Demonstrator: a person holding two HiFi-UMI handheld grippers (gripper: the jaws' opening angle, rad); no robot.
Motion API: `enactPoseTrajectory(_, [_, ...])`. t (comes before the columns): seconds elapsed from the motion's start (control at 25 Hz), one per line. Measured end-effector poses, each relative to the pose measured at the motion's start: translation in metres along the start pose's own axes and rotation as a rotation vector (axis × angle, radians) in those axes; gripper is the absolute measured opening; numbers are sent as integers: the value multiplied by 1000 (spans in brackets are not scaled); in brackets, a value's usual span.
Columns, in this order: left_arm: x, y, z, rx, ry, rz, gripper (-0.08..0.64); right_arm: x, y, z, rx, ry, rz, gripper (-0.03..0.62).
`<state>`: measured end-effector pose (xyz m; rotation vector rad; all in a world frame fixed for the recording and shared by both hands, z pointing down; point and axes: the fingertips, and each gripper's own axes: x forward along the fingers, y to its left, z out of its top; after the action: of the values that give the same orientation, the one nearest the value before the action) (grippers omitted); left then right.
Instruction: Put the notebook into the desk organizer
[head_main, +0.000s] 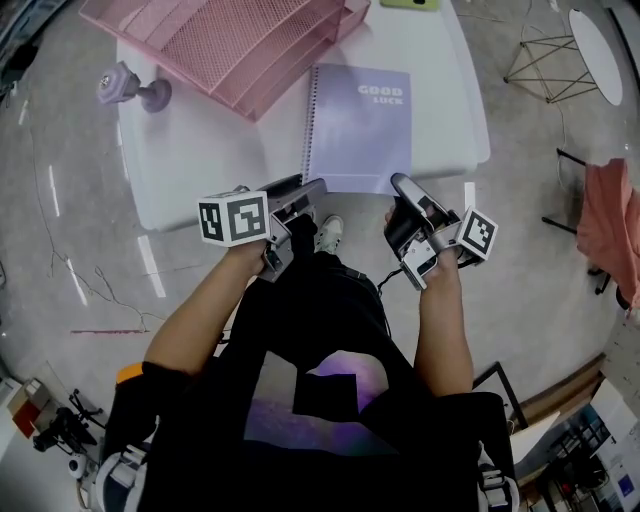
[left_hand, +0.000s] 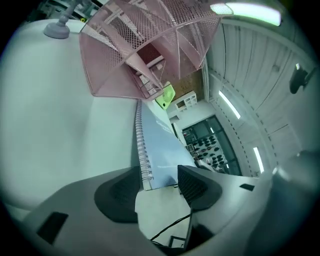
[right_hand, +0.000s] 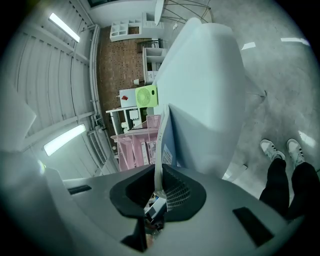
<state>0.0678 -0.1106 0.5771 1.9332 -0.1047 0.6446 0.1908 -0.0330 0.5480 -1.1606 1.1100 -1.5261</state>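
A lilac spiral notebook (head_main: 360, 125) lies flat on the white table (head_main: 200, 170), its near edge at the table's front. The pink mesh desk organizer (head_main: 230, 40) stands behind it to the left. My left gripper (head_main: 305, 190) is at the notebook's near-left spiral corner. In the left gripper view its jaws stand wide apart (left_hand: 157, 182), with the notebook (left_hand: 160, 145) corner between them and the pads off it. My right gripper (head_main: 400, 185) is at the near-right corner. In the right gripper view its pads (right_hand: 159, 187) are closed on the notebook's (right_hand: 167, 135) thin edge.
A purple stand-like object (head_main: 135, 88) sits on the table's left side. A green fan (right_hand: 146, 96) stands at the table's far edge. A round white side table (head_main: 595, 50) and a pink cloth on a chair (head_main: 610, 225) are off to the right. The person's shoes (head_main: 330, 232) are below the table's front.
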Motion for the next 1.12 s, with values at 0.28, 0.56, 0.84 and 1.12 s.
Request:
enactPoseTrajectory(0.28, [10,8,3,-43,35,33,195,1,3,1,-66,9,-24,46])
enactPoseTrajectory(0.56, [8,9,5,20,52,103,67,0,2,2,-349,31,-198,46])
enactPoseTrajectory(0.84, [1,-17,12,174,24,158,60,-6,25,-7,-586,4,-334,46])
enactPoseTrajectory(1.12, [-6,-69,21,298,-31,129,58,-29,71,-12,-790,-64,-376,46])
